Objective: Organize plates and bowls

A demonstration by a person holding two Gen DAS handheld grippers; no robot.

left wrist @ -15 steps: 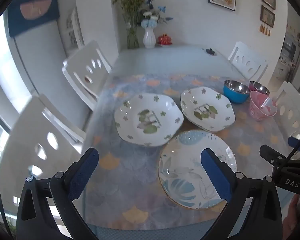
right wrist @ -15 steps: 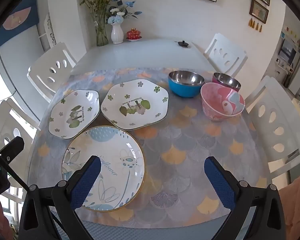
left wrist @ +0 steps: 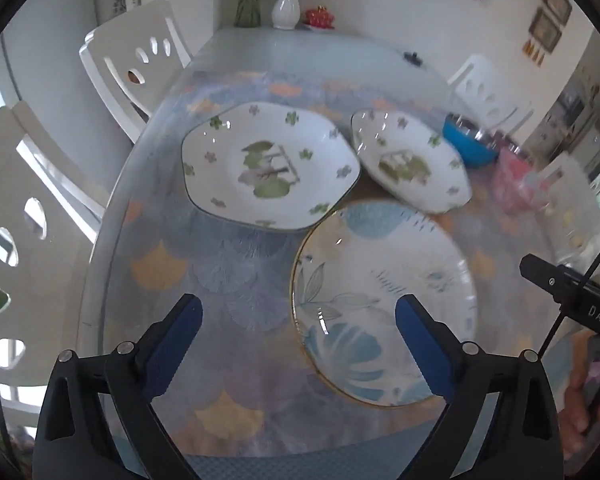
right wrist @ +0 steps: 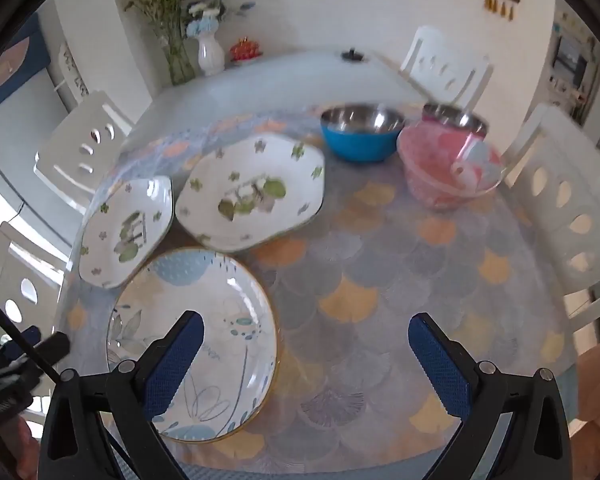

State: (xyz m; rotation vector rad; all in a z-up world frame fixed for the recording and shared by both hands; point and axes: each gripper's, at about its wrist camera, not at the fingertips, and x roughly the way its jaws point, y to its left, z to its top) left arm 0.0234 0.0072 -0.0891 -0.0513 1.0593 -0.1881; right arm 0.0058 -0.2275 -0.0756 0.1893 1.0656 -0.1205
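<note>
The three plates look like shiny glazed china: the round plate (right wrist: 192, 344) with a thin gold rim, and two white leaf plates (left wrist: 270, 170) (right wrist: 252, 192). The blue bowl (right wrist: 362, 134) is shiny metal inside, and so is the bowl (right wrist: 454, 118) behind the pink bowl (right wrist: 450, 174), which looks like glossy plastic. The table (right wrist: 380, 280) has a smooth, shiny top. The blue finger pads (right wrist: 440, 364) look rough and dotted, on matt black plastic.

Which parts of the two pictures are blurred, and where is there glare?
Left wrist view: the blue steel bowl and pink patterned bowl at right are smeared by motion; the round gold-rimmed plate carries small white highlights. Right wrist view: the far flowered hexagonal plate is softly blurred, the near blue jaws sharp; fisheye bends the table edge.
</note>
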